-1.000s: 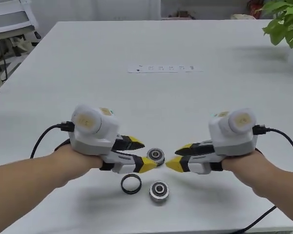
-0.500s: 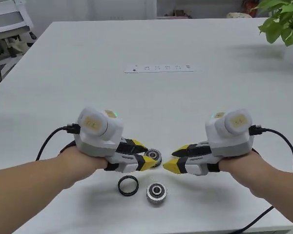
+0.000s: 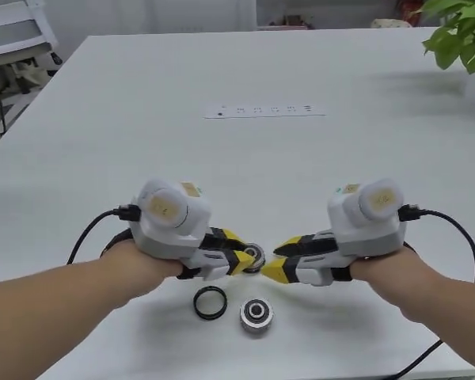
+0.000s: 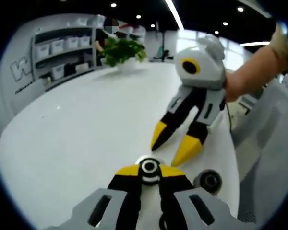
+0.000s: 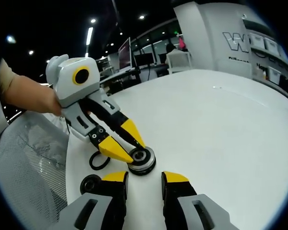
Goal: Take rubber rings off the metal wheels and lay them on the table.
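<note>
Just metal wheel (image 5: 143, 160) in left gripper (image 3: 242, 260).

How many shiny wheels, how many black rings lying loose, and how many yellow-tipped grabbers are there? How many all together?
Metal wheels: 2, the held wheel in the left hand-held gripper and the free wheel.
Rubber rings lying loose: 1, the loose ring.
Hand-held grippers: 2, counting the right hand-held gripper.
Total: 5.
</note>
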`<action>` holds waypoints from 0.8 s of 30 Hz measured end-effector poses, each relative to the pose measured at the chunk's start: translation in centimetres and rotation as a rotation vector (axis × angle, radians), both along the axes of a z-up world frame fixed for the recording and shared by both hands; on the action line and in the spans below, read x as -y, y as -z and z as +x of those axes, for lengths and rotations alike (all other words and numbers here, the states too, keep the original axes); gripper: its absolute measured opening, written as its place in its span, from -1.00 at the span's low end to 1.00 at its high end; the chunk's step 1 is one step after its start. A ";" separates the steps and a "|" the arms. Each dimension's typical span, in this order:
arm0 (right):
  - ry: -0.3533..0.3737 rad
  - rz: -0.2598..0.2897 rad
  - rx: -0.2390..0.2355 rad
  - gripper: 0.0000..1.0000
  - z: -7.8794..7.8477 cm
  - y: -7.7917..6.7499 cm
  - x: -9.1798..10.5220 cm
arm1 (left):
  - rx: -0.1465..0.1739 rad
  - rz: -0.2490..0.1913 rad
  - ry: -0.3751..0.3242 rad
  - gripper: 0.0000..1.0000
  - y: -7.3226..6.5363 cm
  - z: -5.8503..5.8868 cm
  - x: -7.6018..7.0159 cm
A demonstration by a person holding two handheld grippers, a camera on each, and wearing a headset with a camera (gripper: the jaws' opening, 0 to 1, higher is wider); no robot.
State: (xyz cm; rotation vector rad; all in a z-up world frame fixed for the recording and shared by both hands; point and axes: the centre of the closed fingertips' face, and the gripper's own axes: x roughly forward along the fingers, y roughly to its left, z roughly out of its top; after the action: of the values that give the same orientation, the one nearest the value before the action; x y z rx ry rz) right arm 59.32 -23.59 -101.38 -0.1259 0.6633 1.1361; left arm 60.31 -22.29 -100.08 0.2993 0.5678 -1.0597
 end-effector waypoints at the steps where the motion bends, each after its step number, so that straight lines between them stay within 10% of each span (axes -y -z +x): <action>1: -0.009 -0.004 0.006 -0.50 -0.1 0.1 -0.2 | 0.001 0.000 -0.002 -0.72 0.0 0.0 0.0; 24: -0.070 -0.062 0.073 -0.98 0.2 0.8 -0.4 | -0.001 -0.001 -0.025 -0.73 0.0 0.2 -0.1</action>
State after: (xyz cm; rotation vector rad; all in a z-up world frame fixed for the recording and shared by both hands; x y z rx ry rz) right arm 59.48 -23.20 -102.14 -0.2438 0.6332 1.1726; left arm 60.51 -22.24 -100.12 0.2902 0.5708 -1.0356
